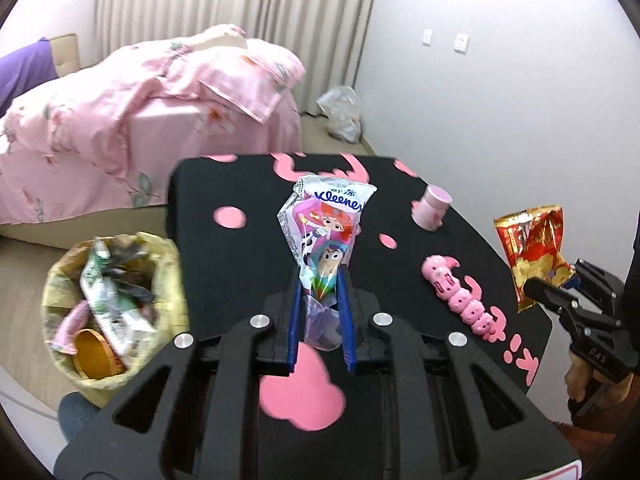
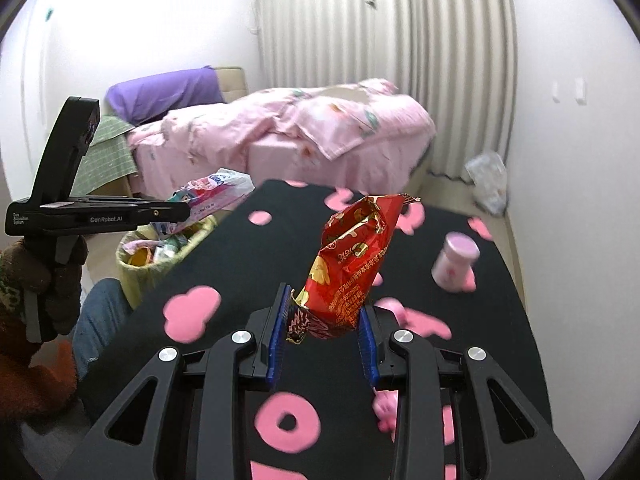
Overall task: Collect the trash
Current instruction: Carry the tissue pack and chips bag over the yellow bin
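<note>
My left gripper (image 1: 321,280) is shut on a Kleenex tissue packet (image 1: 326,228) with cartoon figures, held upright above the black table (image 1: 224,264). From the right wrist view that packet (image 2: 218,192) hangs over the bin (image 2: 140,264). My right gripper (image 2: 325,312) is shut on a crumpled red snack bag (image 2: 350,264), lifted off the table. The left wrist view has that bag (image 1: 534,256) and the right gripper (image 1: 560,286) at the right edge. A yellow-lined trash bin (image 1: 108,304) with several wrappers stands left of the table.
A pink cup (image 1: 432,208) and a pink toy (image 1: 460,296) sit on the table's right side. Behind are a bed with pink bedding (image 1: 140,120), a curtain and a clear plastic bag (image 1: 340,114) on the floor. A person's knee (image 2: 100,312) is beside the bin.
</note>
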The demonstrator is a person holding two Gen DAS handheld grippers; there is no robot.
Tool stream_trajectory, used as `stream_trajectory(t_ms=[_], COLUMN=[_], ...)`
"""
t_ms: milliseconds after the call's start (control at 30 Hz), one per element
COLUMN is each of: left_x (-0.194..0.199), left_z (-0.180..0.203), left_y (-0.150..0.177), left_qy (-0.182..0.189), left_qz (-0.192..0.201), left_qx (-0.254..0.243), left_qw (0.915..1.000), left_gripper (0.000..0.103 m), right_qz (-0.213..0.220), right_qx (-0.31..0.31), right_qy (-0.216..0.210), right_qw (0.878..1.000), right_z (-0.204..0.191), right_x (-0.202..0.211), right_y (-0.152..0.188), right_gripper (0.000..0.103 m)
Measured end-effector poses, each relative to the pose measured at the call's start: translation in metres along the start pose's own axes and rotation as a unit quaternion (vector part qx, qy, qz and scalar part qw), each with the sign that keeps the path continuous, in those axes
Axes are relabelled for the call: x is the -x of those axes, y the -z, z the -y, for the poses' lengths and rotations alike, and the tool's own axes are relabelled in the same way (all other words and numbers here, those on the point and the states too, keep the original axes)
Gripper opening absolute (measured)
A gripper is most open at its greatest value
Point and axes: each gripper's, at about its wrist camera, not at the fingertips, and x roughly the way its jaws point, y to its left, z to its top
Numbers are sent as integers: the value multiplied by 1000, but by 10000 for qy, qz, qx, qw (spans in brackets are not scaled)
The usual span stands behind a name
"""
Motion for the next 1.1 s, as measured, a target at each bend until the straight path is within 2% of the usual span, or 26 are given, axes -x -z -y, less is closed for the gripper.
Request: stream_trajectory(t_ms=[200, 433, 633, 767, 867, 1100], left_x=[26, 45, 31, 15, -4, -64], left_z=[-40, -118, -190, -223, -233, -243], left_y=[8, 21, 52, 69, 70, 78], left_qy=[-171, -682, -1038, -986, -976, -1312], left_qz=[253, 339, -84, -268, -452, -1211], left_qx=[321, 996, 1548, 1914, 1851, 1326], left_qw=[9990, 9921, 9824, 9762, 9768, 9750], left_gripper=[16, 16, 16, 16, 16, 14], right_qz=[-63, -252, -522, -733, -930, -1238], right_qx=[346, 763, 957, 1262, 1461, 1838], right_qy=[-349, -694, -1050, -1412, -1677, -2117], right_qw=[9988, 9943, 9885, 9792, 9705, 9519], right_z=[-34, -79, -109, -138, -158, -196], right_x=[-20, -56, -100, -138, -171, -249], right_y=[-30, -58, -76, -86, -91, -104], right_gripper=[30, 30, 30, 30, 30, 30])
